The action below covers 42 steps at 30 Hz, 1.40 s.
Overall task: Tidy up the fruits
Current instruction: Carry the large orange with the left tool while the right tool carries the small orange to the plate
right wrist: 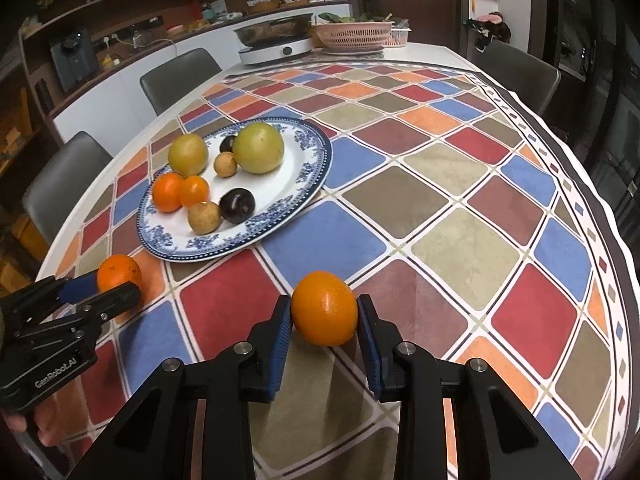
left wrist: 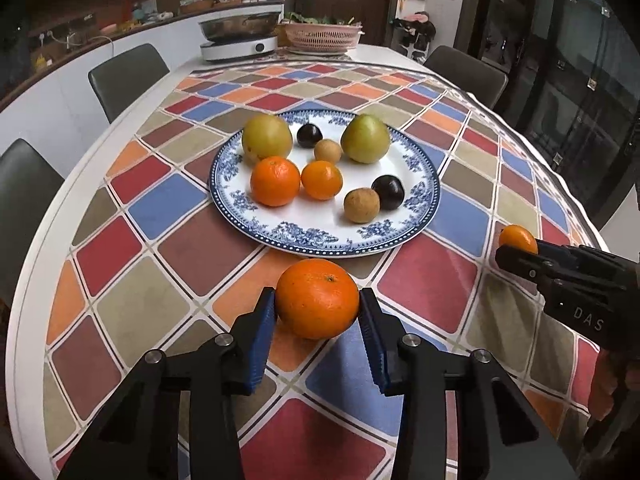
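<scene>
My left gripper (left wrist: 318, 306) is shut on a large orange (left wrist: 317, 298), just in front of the near rim of the blue-and-white plate (left wrist: 288, 224). My right gripper (right wrist: 324, 320) is shut on a second orange (right wrist: 324, 308), to the right of the plate (right wrist: 280, 196). Each gripper shows in the other's view: the right one (left wrist: 516, 254) with its orange (left wrist: 518, 238), the left one (right wrist: 116, 286) with its orange (right wrist: 119, 272). The plate holds two oranges (left wrist: 275, 181), two green-yellow pears (left wrist: 365, 138), two dark plums (left wrist: 388, 192) and two small brown fruits (left wrist: 361, 205).
The table has a chequered coloured cloth (left wrist: 432, 280). At the far end stand an induction cooker with a pan (left wrist: 240, 36) and a pink basket (left wrist: 322, 34). Grey chairs (left wrist: 126, 76) line the left side, one stands at the far right (left wrist: 466, 70).
</scene>
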Motion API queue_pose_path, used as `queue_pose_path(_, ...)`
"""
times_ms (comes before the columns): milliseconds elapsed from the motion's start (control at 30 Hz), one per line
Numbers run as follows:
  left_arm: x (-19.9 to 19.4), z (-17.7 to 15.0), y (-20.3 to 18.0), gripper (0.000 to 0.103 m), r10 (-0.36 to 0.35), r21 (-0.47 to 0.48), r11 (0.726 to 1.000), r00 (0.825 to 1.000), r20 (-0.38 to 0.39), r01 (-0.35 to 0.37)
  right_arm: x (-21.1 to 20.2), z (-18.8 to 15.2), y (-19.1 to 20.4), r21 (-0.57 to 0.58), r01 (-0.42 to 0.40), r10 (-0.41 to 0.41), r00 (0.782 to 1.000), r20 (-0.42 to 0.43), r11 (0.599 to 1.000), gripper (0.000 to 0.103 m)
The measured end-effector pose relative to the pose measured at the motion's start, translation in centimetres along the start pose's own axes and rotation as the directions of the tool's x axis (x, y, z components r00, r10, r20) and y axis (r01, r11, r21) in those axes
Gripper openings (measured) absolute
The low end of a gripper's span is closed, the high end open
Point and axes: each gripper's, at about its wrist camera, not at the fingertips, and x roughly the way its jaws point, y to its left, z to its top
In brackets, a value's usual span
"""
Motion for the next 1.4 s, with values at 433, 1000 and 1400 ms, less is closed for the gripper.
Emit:
queue_pose_path(433,-4.7,0.3,0.0,0.041,-0.028,-0.003,1.0,0.995,0.099,0.028,-4.4,0.4,2.0,-0.039,-0.039,0.042,0.996,0.078,0.998,0.033)
queue_pose_path(1000,-9.8,2.9,-0.5,0.041,-0.054,0.036,0.998,0.97,0.236,0.047,-8.8,2.2,3.6,-0.081,-0.078,0.091,0.98,0.175,0.994,0.033)
queue_pose_path(1400,-10.3,5.9,-0.7,0.04,-0.061,0.064,0.997,0.959,0.277,0.045,-10.2,5.1,4.5,-0.136,-0.063,0.095,0.966,0.24,0.989,0.033)
